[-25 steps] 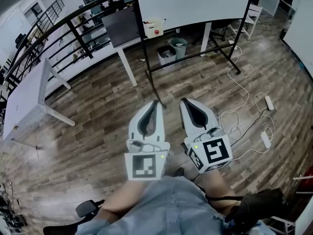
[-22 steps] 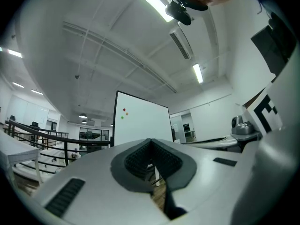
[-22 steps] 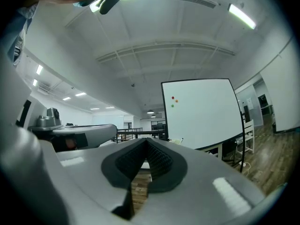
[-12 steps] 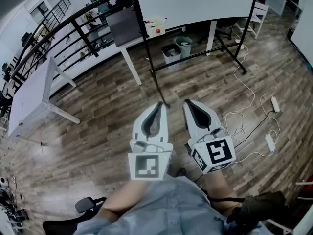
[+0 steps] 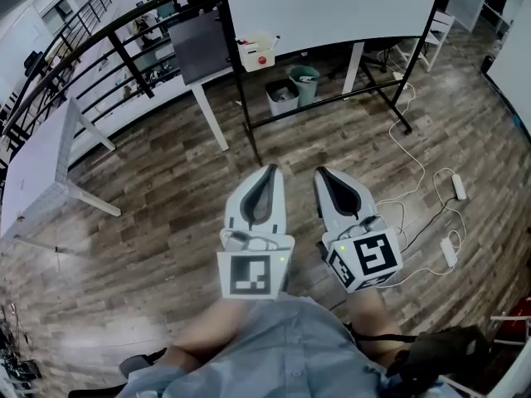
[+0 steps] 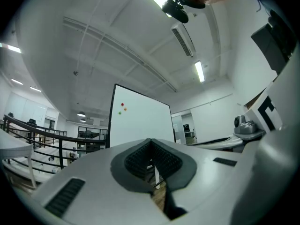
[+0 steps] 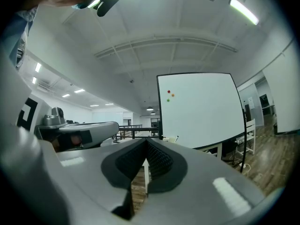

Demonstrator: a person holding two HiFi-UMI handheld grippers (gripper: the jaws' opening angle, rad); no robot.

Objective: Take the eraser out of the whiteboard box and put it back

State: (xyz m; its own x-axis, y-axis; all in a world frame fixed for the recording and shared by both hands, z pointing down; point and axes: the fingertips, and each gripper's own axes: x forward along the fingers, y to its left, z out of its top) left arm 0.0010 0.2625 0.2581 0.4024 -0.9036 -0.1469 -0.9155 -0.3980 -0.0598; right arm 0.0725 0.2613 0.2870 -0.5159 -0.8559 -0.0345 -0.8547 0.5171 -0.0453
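Observation:
The whiteboard stands on a black rolling frame at the far side of the room. A small white box with a red spot on its front hangs at the board's lower left. I cannot make out the eraser in it. My left gripper and right gripper are held side by side over the wooden floor. They point towards the board and are well short of it. Both are shut with nothing between the jaws. The left gripper and right gripper each face the whiteboard.
Two bins stand under the board between the frame's legs. A white desk with a dark panel and a black railing are at the left. A white table stands far left. Cables and power strips lie at the right.
The person has moved forward across the floor, carrying both grippers along side by side. Both grippers stay shut and empty. The chair at the lower left has slid nearly out of view.

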